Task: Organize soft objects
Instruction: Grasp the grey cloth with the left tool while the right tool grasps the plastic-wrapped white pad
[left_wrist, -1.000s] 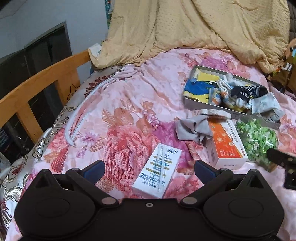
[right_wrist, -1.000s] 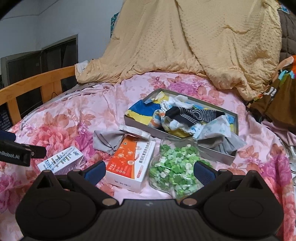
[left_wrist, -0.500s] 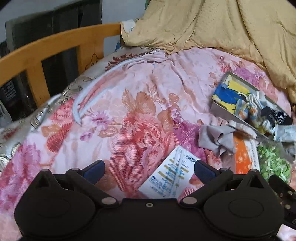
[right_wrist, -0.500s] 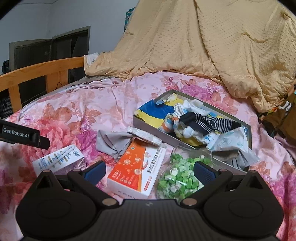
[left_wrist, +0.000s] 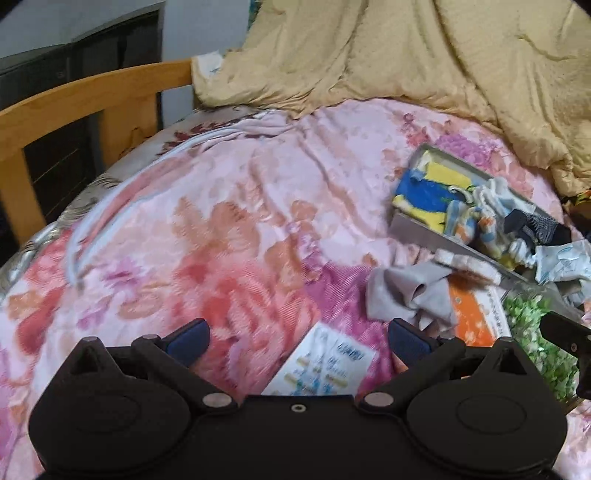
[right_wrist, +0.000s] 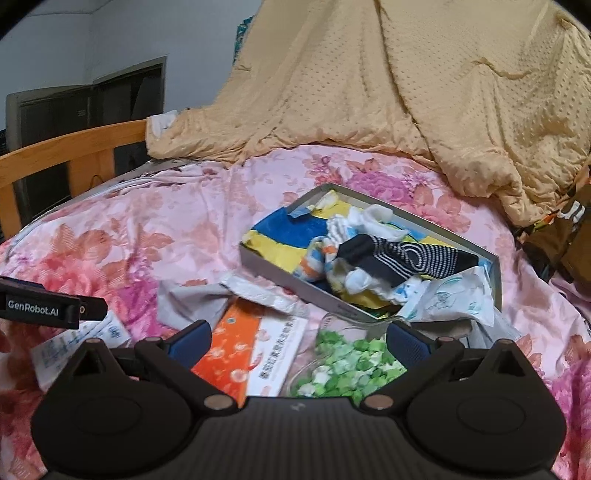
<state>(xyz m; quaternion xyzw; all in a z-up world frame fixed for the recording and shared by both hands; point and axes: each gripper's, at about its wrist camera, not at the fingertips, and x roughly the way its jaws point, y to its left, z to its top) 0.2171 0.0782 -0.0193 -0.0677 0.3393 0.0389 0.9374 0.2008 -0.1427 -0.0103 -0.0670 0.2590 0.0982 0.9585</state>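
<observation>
A grey box (right_wrist: 496, 266) on the flowered bedspread holds several socks and cloths, among them a striped black sock (right_wrist: 406, 258); the box also shows in the left wrist view (left_wrist: 417, 230). A loose grey cloth (left_wrist: 410, 291) lies left of the box, also seen in the right wrist view (right_wrist: 192, 299). My left gripper (left_wrist: 297, 338) is open and empty above a white cotton-swab box (left_wrist: 325, 365). My right gripper (right_wrist: 297, 338) is open and empty above an orange box (right_wrist: 240, 347) and a clear bag of green pieces (right_wrist: 347, 365).
A tan quilt (right_wrist: 369, 85) is heaped at the back of the bed. A wooden bed rail (left_wrist: 85, 96) runs along the left. A white blister pack (right_wrist: 258, 291) lies by the box's near wall. The left gripper's side shows at the left in the right wrist view (right_wrist: 44, 308).
The left gripper swung left toward the bed rail, then back right a little. The right gripper moved forward, so the orange box and green bag now lie between its fingers. Both stayed open.
</observation>
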